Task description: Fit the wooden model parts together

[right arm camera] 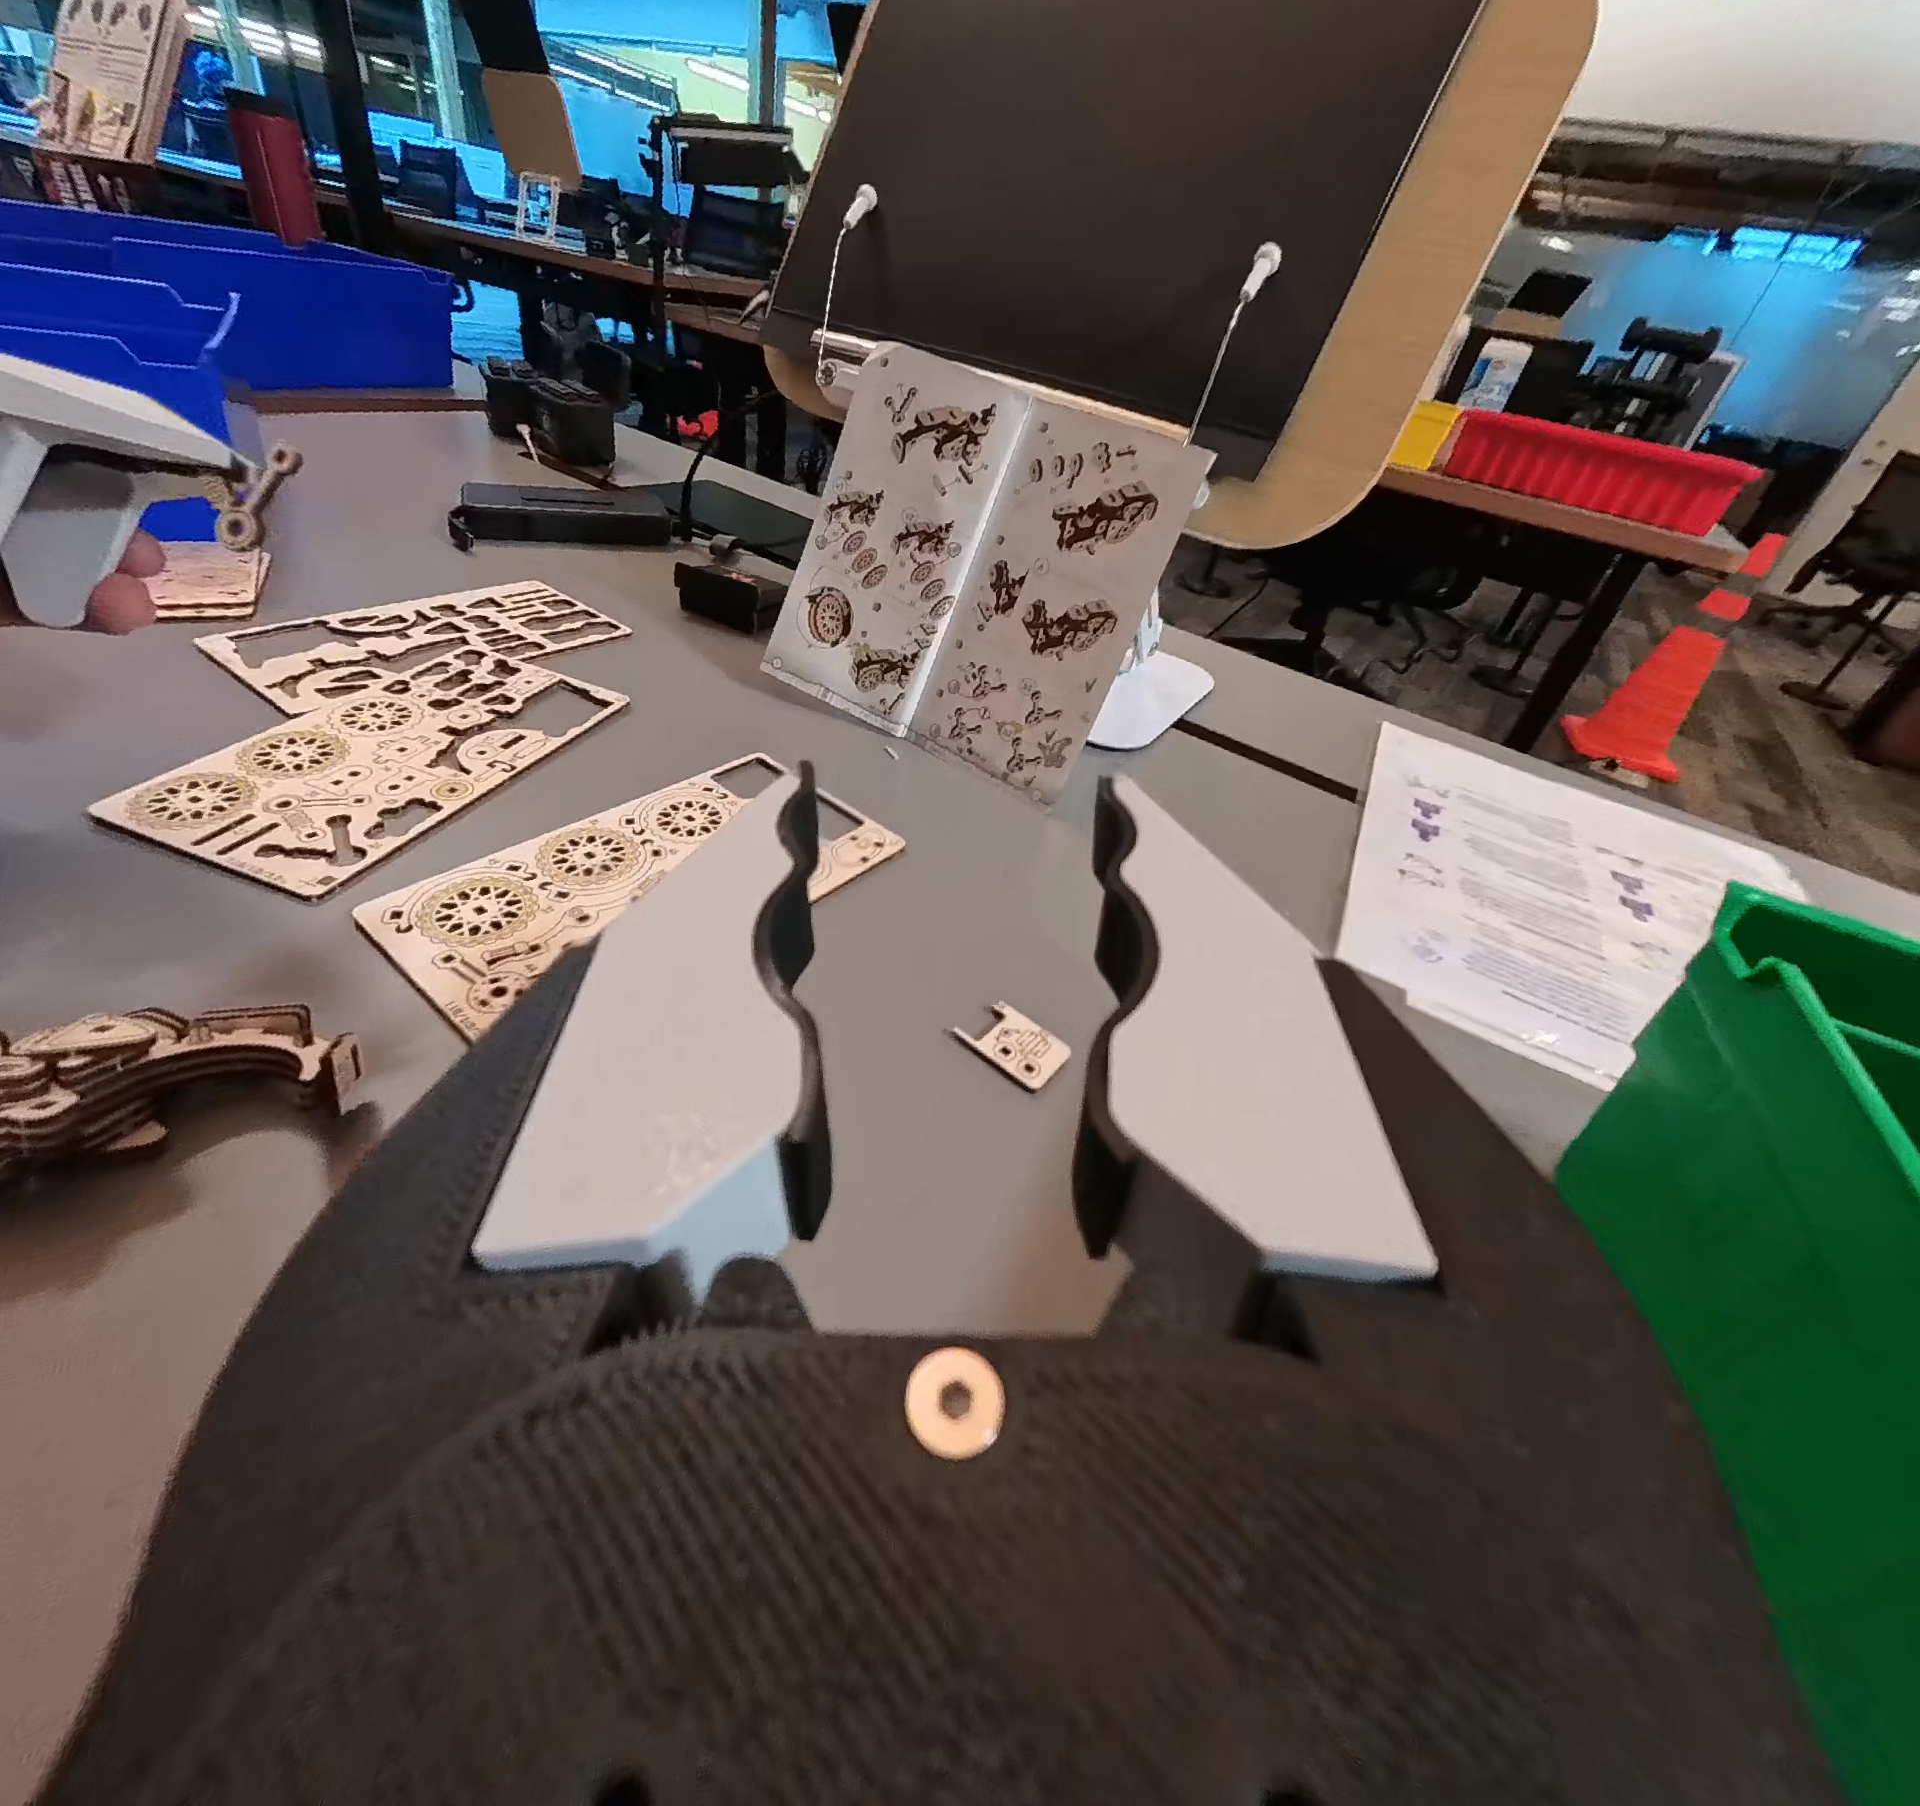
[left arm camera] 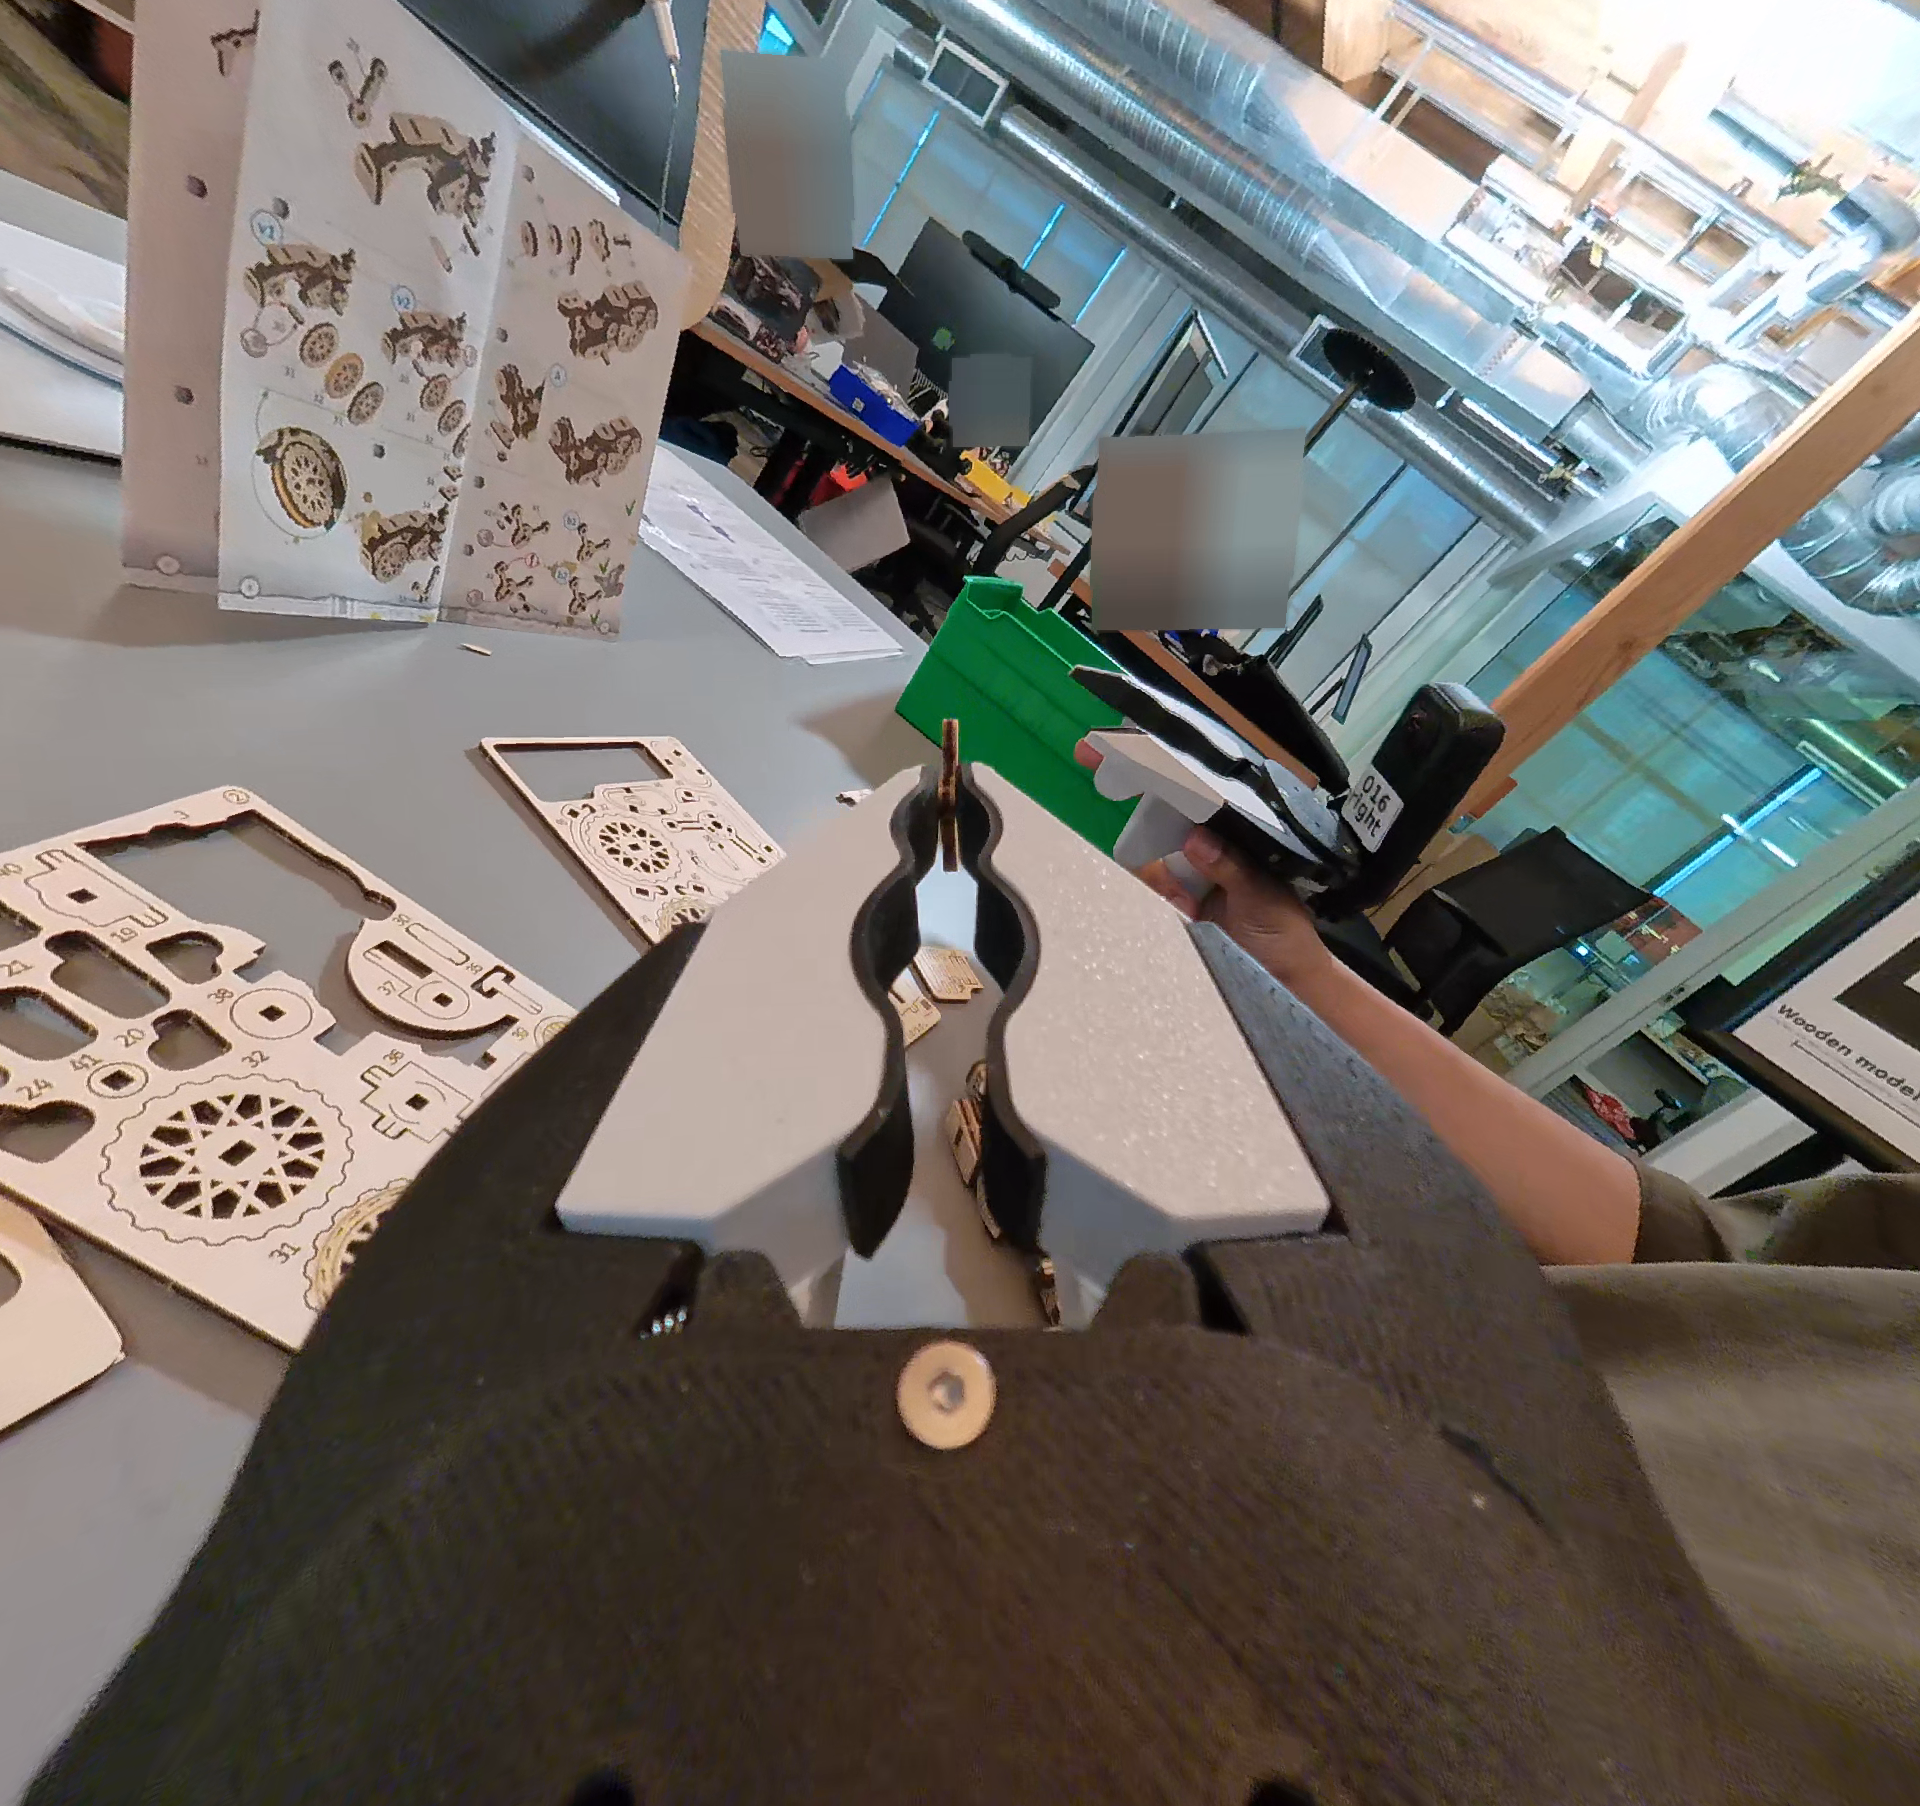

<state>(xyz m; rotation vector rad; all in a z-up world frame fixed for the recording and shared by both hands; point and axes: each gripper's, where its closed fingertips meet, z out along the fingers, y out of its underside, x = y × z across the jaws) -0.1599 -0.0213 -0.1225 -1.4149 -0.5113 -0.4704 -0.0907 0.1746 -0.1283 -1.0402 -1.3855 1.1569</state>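
My left gripper [left arm camera: 948, 788] is shut on a thin flat wooden part [left arm camera: 948, 754], held edge-on above the grey table. In the right wrist view the same gripper [right arm camera: 241, 480] shows at far left holding that part, a small link piece with round ends [right arm camera: 255, 499]. My right gripper [right arm camera: 951, 795] is open and empty above the table; a small flat wooden piece [right arm camera: 1011, 1044] lies on the table between its fingers. It also shows at the right of the left wrist view [left arm camera: 1101, 717]. A stacked wooden sub-assembly [right arm camera: 156, 1070] lies at the left.
Several laser-cut wooden sheets [right arm camera: 358, 790] [left arm camera: 208, 1039] lie on the grey table [right arm camera: 935, 1185]. An instruction booklet [right arm camera: 977, 572] stands against a black stand. A green bin [right arm camera: 1787, 1185] is at the right, blue bins [right arm camera: 208, 302] at the far left, a printed paper [right arm camera: 1527, 894] beside the green bin. Spacing between my two grippers at the tips: around 20 cm. Left tips and right tips are each some 15 cm from the stacked wooden sub-assembly [right arm camera: 156, 1070].
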